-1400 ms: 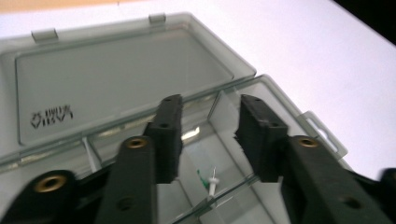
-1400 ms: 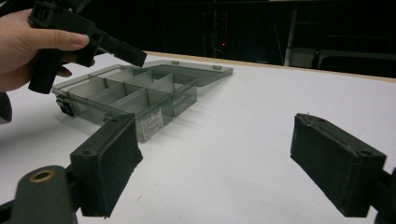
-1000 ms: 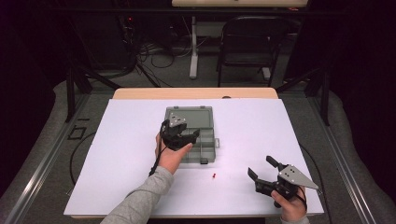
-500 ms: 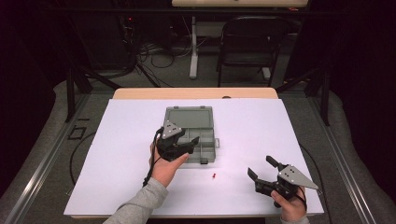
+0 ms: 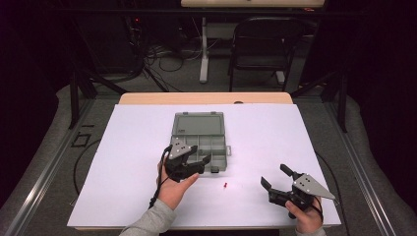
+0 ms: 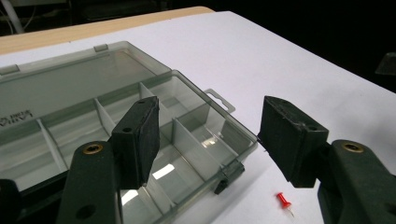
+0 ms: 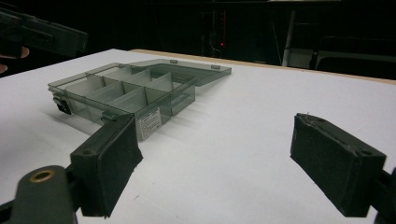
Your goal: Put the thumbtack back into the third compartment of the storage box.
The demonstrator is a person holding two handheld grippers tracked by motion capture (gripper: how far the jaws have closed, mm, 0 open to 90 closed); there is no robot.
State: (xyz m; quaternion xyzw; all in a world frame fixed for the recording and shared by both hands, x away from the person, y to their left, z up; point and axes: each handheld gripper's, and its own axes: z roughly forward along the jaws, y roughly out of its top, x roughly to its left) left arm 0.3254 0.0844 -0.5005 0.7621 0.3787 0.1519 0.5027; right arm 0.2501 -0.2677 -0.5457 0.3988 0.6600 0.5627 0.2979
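- You are working in a lab or recording room, not a home.
- Your table is covered with a plain white sheet, with a bare wooden strip along its far edge.
- Beyond that far edge, loose cables lie tangled on the floor beside dark equipment.
- A black folding chair stands behind the table's far right corner.
- Dark walls and black stand legs close in around you.
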